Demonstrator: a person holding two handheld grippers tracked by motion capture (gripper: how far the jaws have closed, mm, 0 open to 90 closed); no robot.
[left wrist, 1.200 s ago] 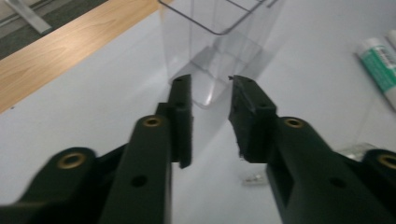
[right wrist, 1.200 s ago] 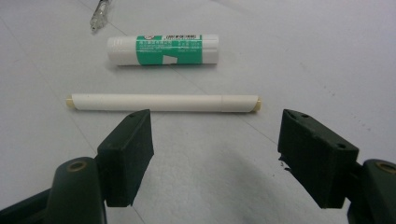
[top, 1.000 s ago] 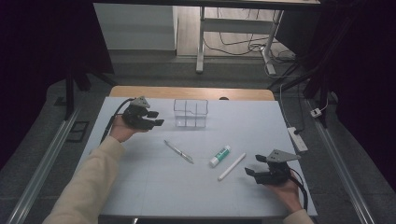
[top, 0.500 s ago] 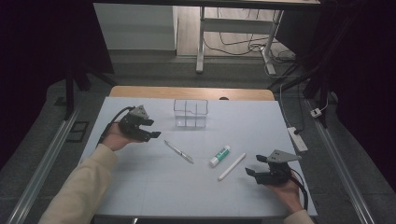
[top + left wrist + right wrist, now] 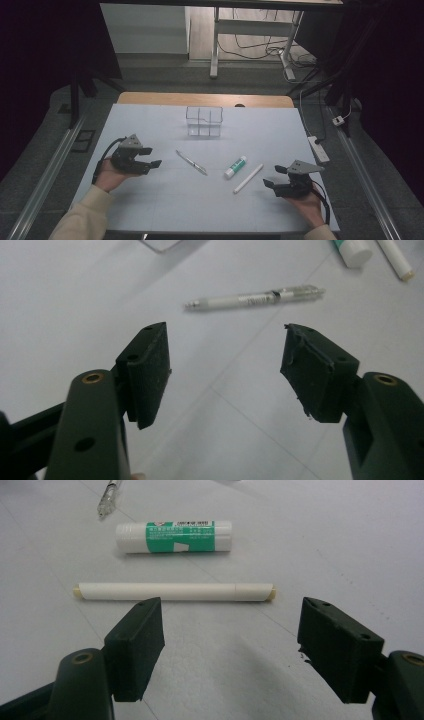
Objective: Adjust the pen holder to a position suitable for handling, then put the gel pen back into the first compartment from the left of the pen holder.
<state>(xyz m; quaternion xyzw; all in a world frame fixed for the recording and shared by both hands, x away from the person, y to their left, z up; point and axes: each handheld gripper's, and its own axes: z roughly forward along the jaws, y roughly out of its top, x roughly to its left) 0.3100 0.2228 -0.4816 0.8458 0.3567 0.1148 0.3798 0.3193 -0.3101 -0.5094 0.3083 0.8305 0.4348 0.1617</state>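
Note:
A clear pen (image 5: 191, 162) (image 5: 255, 298) lies mid-table. To its right lie a green-and-white glue stick (image 5: 235, 167) (image 5: 174, 536) and a white marker (image 5: 248, 178) (image 5: 174, 591). A clear divided box (image 5: 204, 121) stands behind them. My left gripper (image 5: 154, 156) (image 5: 225, 347) hovers at the left, pointing toward the pen. Its jaws have just been opening and stand open with nothing between them. My right gripper (image 5: 273, 176) (image 5: 230, 615) rests at the right front, open and empty, facing the marker a short way ahead.
The white table top (image 5: 150, 200) ends in a wooden strip (image 5: 200, 99) at the back. A power strip (image 5: 317, 148) lies off the right edge. Metal rails run down both sides, and a desk frame with cables stands beyond.
My left hand has drawn back from beside the clear box toward the near left, and its jaws have spread wider. The right hand has stayed still.

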